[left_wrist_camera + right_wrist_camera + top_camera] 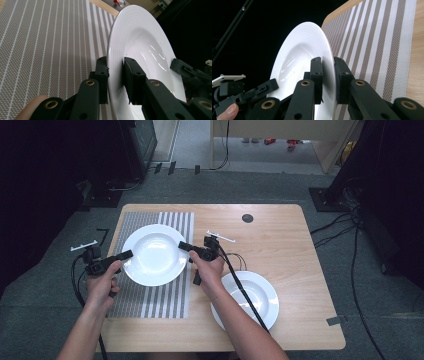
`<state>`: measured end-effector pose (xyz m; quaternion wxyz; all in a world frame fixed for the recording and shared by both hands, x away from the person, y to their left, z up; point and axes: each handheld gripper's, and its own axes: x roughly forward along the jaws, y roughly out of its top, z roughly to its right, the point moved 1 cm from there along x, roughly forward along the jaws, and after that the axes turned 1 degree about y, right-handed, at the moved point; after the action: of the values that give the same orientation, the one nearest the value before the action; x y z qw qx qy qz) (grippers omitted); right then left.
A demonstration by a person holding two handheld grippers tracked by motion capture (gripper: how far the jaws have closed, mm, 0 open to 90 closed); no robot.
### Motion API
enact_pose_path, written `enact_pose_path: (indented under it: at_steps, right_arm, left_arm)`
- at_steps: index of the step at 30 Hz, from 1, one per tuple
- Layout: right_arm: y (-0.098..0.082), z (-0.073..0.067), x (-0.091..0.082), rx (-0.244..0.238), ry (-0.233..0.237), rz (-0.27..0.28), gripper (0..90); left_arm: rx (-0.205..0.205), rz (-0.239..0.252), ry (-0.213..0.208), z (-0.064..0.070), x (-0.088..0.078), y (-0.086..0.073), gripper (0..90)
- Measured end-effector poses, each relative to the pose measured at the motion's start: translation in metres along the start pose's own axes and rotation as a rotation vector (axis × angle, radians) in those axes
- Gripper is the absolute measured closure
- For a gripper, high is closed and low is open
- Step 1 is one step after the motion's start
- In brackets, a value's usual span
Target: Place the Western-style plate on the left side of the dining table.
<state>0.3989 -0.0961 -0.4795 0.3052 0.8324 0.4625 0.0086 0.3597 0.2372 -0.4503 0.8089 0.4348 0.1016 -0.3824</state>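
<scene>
High view: plate (154,254) overhangs placemat (150,300) edge.

Both grippers pinch one white plate (154,254) over the striped placemat (150,296): the left gripper (127,254) on its left rim, the right gripper (183,245) on its right rim. A second white plate (262,296) sits near the right forearm.

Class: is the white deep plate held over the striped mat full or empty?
Empty. The white deep plate shows a bare glossy bowl with only light reflections, in the high view and both gripper views.
</scene>
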Motion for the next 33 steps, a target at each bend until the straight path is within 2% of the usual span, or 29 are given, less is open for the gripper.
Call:
enact_pose_path:
  at_steps: [5, 7, 10, 17, 24, 25, 29, 33]
  right_arm:
    - [0.002, 0.002, 0.013, 0.008, -0.007, -0.017, 80.3]
    - [0.003, 0.003, 0.018, 0.016, -0.012, -0.016, 80.4]
    - [0.004, 0.006, 0.025, 0.028, -0.018, -0.016, 80.5]
    - [0.006, 0.016, 0.037, 0.079, -0.037, -0.028, 79.9]
    - [0.008, 0.022, 0.051, 0.083, -0.072, -0.027, 78.8]
    - [0.007, 0.024, 0.055, 0.083, -0.078, -0.028, 78.6]
    - [0.004, 0.027, 0.064, 0.074, -0.099, -0.043, 78.5]
    - [0.0, 0.031, 0.071, 0.081, -0.114, -0.05, 78.5]
  left_arm:
    - [-0.003, -0.003, 0.01, -0.007, 0.002, 0.005, 75.3]
    - [-0.027, 0.001, 0.016, -0.013, 0.006, 0.007, 75.4]
    - [-0.04, -0.001, 0.026, -0.017, 0.01, 0.009, 75.2]
    - [-0.053, -0.005, 0.04, -0.024, 0.022, 0.017, 75.8]
    - [-0.044, -0.03, 0.071, -0.032, 0.033, 0.025, 75.3]
    - [-0.06, -0.033, 0.073, -0.035, 0.034, 0.025, 75.4]
    - [-0.078, -0.046, 0.099, -0.045, 0.041, 0.024, 74.3]
    - [-0.075, -0.046, 0.13, -0.05, 0.047, 0.024, 73.2]
